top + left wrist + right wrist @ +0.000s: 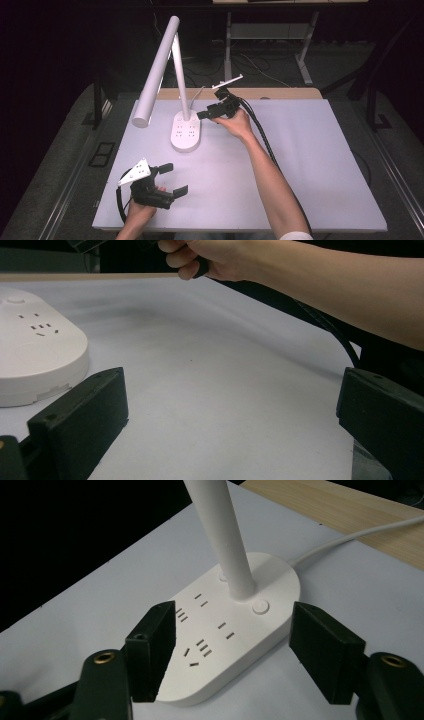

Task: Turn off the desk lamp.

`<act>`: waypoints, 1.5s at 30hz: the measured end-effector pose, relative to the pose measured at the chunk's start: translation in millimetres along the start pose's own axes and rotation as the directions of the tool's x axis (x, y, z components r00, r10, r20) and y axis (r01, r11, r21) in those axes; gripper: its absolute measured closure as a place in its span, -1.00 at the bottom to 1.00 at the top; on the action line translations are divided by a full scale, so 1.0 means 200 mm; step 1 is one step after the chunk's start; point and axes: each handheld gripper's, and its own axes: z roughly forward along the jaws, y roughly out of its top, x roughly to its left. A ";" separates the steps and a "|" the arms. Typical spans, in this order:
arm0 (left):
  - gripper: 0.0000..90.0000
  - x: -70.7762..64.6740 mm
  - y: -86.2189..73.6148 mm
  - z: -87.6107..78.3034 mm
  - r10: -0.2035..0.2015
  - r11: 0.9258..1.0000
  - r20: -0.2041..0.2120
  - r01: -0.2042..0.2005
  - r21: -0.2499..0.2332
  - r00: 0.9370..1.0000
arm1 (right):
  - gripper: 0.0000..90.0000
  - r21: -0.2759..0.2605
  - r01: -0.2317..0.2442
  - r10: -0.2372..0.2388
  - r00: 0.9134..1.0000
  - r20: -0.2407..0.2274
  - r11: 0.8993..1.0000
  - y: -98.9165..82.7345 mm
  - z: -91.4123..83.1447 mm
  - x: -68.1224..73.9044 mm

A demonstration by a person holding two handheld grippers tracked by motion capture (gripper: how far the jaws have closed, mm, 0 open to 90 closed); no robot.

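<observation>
Plainly, right gripper (232, 650) gapes partway over the lamp base (240, 630), gripping nothing; no legible writing.

Smooth white plastic lamp base (235, 630) on a matt pale tabletop (310, 165) edged with wood.

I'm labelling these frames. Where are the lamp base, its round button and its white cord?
lamp base (235, 645): right gripper view, flat top among the sockets.
round button (260, 606): right gripper view, its centre.
white cord (350, 537): right gripper view, mid-length over the table.
</observation>
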 end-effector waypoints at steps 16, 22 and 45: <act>-1.00 0.00 0.00 0.00 -0.001 1.000 0.004 0.001 -0.002 1.000 | 0.53 -0.027 -0.030 0.029 0.999 -0.041 0.999 0.01 0.12 -0.04; -1.00 0.00 0.00 0.00 -0.003 1.000 0.009 0.003 -0.006 1.000 | 0.83 -0.023 -0.037 0.036 0.998 -0.049 0.999 0.01 0.18 -0.04; -1.00 0.01 0.01 -0.01 -0.010 1.000 0.005 0.010 -0.015 1.000 | 1.00 -0.042 -0.139 0.141 0.990 0.026 0.989 -0.06 0.38 -0.13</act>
